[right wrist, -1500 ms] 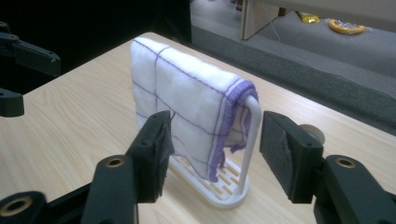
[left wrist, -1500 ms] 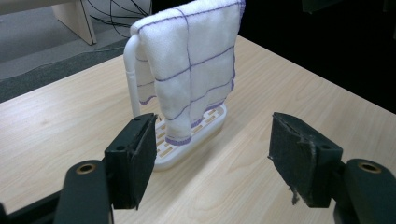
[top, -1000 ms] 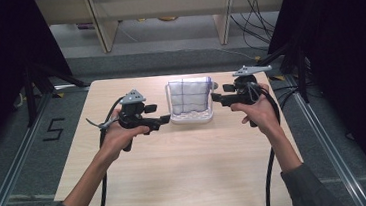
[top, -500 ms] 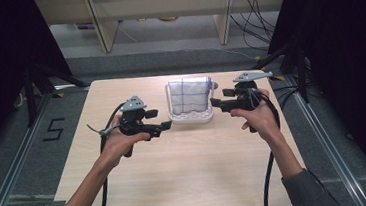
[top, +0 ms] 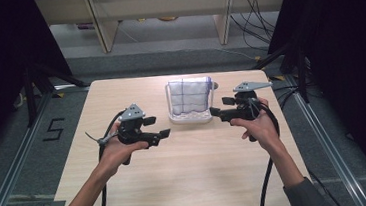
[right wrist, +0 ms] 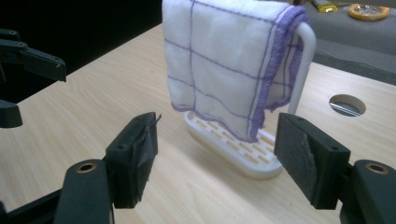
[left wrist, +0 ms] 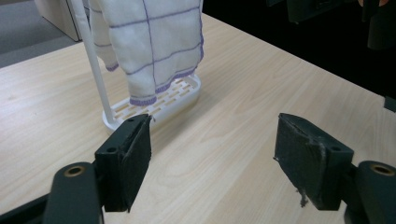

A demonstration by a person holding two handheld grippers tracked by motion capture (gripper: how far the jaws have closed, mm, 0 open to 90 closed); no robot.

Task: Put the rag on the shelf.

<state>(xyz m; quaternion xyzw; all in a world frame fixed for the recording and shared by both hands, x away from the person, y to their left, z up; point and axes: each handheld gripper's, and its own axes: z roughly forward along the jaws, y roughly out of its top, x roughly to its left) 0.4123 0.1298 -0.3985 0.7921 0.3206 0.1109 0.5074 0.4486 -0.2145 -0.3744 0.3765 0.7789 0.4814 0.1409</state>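
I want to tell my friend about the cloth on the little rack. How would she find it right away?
Look at the pale wooden table and go to its far middle edge, between the two black grippers. There stands a small white rack with a slotted base. The cloth hangs over its top bar: white and fluffy, with thin purple grid lines and a purple hem, the one soft thing there.

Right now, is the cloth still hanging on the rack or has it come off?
Hanging. The white cloth is draped over the top bar of the white rack, its lower edge just above the slotted base.
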